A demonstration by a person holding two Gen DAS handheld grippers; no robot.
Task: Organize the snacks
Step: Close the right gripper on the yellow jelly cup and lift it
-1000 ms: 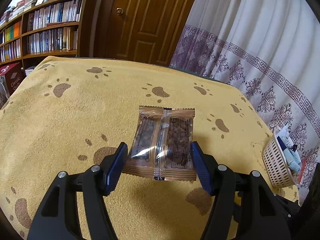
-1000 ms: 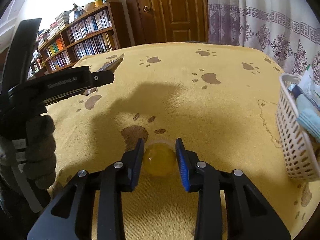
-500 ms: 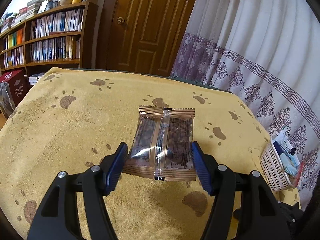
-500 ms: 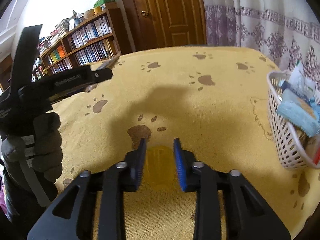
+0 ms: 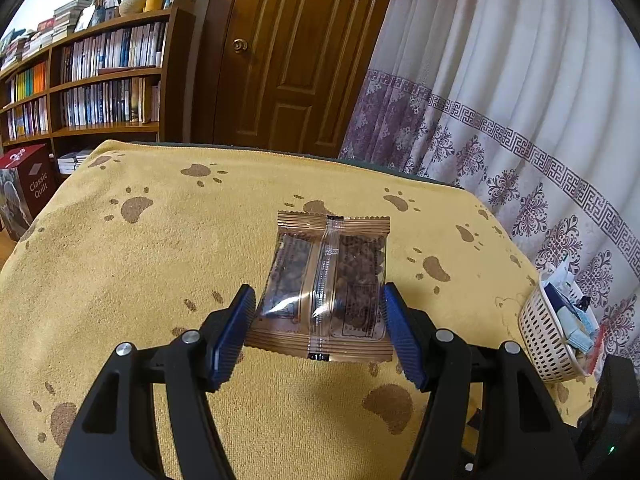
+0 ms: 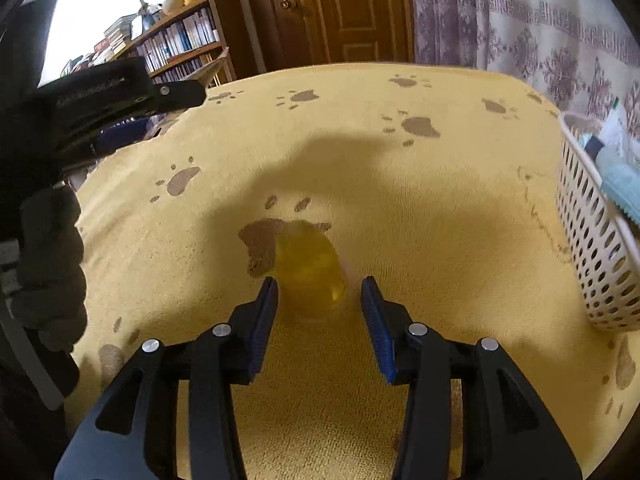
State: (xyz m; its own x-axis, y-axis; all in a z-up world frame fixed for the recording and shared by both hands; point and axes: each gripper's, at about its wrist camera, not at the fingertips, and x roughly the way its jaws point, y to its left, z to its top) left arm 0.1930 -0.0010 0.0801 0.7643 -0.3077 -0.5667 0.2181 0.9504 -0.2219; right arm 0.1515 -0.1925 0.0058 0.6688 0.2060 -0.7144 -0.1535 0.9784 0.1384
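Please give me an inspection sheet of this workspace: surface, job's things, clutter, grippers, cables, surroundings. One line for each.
Surface: yellow paw-print towel covering the table.
Job's things: brown snack packet; yellow jelly cup lying on the towel; white basket with packets inside.
Clutter: nothing seen.
Grippers: left gripper shut on the snack packet; right gripper opening, the jelly cup between its jaws, pads clear of it.
Cables: nothing seen.
Surroundings: bookshelf, wooden door, patterned curtain, red box.

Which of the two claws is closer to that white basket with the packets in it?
Right. The right claw sits low over the cloth with the white basket just off to its side, jaws opening around a yellow jelly cup. The left claw, gripping a snack packet, is farther away.
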